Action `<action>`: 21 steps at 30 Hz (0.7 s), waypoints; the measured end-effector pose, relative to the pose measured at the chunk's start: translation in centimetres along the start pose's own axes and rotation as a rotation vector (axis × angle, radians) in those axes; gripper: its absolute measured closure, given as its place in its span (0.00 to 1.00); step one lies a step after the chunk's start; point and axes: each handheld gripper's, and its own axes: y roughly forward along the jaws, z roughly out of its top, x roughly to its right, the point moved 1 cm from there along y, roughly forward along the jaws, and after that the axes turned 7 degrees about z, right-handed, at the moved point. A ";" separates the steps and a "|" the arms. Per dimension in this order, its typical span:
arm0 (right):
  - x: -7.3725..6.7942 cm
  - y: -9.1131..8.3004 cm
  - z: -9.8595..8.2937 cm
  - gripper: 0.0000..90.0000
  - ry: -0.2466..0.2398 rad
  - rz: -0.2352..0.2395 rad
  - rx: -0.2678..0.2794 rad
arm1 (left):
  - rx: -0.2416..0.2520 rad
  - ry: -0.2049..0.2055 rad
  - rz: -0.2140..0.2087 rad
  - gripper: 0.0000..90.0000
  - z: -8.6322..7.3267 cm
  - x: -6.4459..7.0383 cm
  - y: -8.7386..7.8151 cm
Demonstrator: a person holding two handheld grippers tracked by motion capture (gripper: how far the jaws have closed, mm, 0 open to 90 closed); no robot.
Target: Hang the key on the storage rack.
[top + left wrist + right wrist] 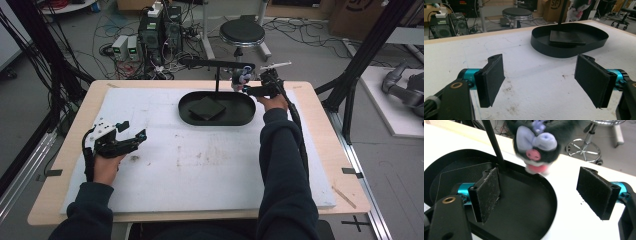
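Small plush toy, dark grey with a lilac bow and pink snout, hanging in the air above the far right end of the black oval tray, just beside the thin black upright post that rises from the tray; blurred in the right gripper view. Seen from above, same toy dangling under the end of the stand's horizontal arm, close against the right gripper. Right gripper spread wide, nothing between its pads, toy beyond and above the gap, not touched by either pad; left-hand pad over the tray floor near the post's foot, right-hand pad out over the white mat. Inside the tray, a flat black square of leather-like material with pale stitching at its edge, lying toward the tray's left half. Well apart, on the near left of the mat, left gripper held low in the person's hand, also wide open and empty, pointed across the stained white surface toward the tray. Light wooden table under the mat; round black stool on the floor behind.
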 end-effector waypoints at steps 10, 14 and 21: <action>-0.7 -5.9 -0.2 0.22 -0.134 0.136 0.008 | 0.004 -0.013 -0.006 0.26 0.0 -0.1 0.0; -1.7 -8.9 -2.1 0.22 -0.185 0.126 0.095 | 0.007 -0.022 -0.001 0.26 0.0 -0.2 -0.1; -2.4 -11.5 -8.3 0.22 -0.190 0.106 0.108 | 0.011 -0.026 -0.006 0.26 0.0 -0.1 0.0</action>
